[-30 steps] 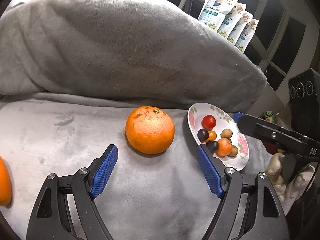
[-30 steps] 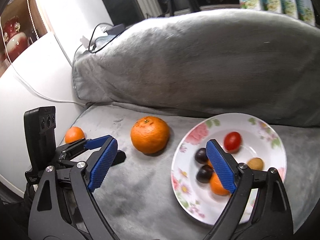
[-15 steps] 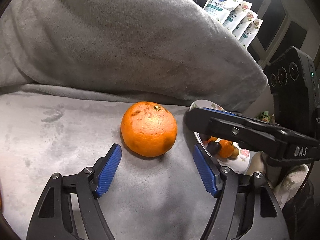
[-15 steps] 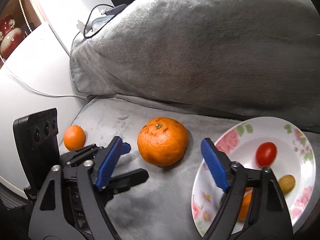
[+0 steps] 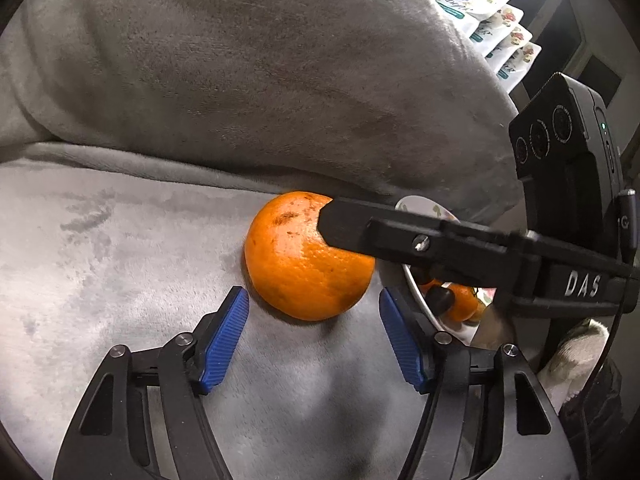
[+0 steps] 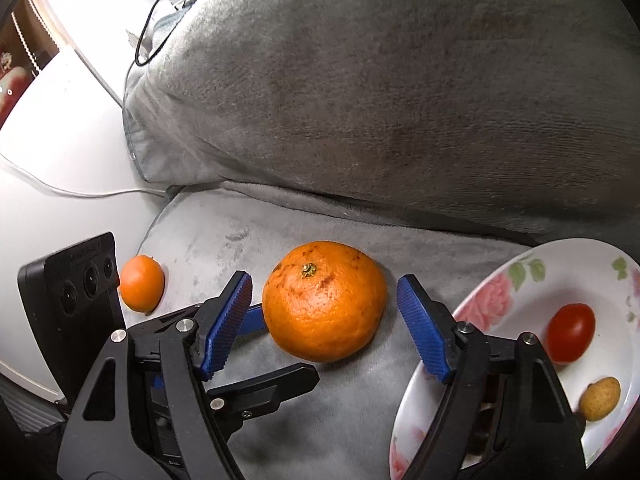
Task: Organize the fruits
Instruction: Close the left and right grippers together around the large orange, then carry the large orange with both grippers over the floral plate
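Both grippers converge on large orange [image 6: 325, 301], frame centre; jaws apart, closing, touching nothing. Next: right gripper [image 6: 324, 320] clamps, carries to plate [image 6: 496, 300].

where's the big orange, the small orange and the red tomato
big orange [image 6: 324, 304], right wrist view, middle of its peel
small orange [image 6: 142, 288], right wrist view, centre of its front
red tomato [image 6: 570, 332], right wrist view, middle of its skin

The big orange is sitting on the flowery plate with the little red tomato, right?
Not quite. The big orange sits on the grey blanket, beside the flowery plate. The red tomato is on the plate. The right wrist view shows it.
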Motion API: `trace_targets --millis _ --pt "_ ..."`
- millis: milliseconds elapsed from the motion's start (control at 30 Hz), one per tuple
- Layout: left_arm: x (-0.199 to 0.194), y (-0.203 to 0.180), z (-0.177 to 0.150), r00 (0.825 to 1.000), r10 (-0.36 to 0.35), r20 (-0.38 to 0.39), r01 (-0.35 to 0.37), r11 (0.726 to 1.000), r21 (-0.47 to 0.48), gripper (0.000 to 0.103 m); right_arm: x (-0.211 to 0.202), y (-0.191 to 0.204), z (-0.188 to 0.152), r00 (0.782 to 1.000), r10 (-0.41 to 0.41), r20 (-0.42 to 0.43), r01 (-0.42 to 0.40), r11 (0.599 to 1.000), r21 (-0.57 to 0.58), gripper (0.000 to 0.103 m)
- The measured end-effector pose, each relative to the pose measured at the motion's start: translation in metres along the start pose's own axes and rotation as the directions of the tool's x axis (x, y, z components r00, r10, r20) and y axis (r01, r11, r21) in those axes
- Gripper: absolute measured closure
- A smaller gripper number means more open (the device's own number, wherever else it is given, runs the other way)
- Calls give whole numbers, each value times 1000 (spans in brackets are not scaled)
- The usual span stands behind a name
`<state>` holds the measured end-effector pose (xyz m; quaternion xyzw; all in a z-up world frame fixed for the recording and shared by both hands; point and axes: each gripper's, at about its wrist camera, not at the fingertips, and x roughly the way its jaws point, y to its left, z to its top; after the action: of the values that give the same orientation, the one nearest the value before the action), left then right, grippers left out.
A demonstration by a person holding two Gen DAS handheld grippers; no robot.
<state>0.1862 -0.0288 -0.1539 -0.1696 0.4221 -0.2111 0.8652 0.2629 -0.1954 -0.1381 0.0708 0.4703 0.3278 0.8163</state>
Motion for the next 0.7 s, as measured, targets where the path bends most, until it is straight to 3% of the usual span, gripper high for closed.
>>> trace_targets --millis 700 --pt "0 -11 -3 999 35 3 -35 999 27 43 8 6 -2 1000 -18 -16 18 999 -27 34"
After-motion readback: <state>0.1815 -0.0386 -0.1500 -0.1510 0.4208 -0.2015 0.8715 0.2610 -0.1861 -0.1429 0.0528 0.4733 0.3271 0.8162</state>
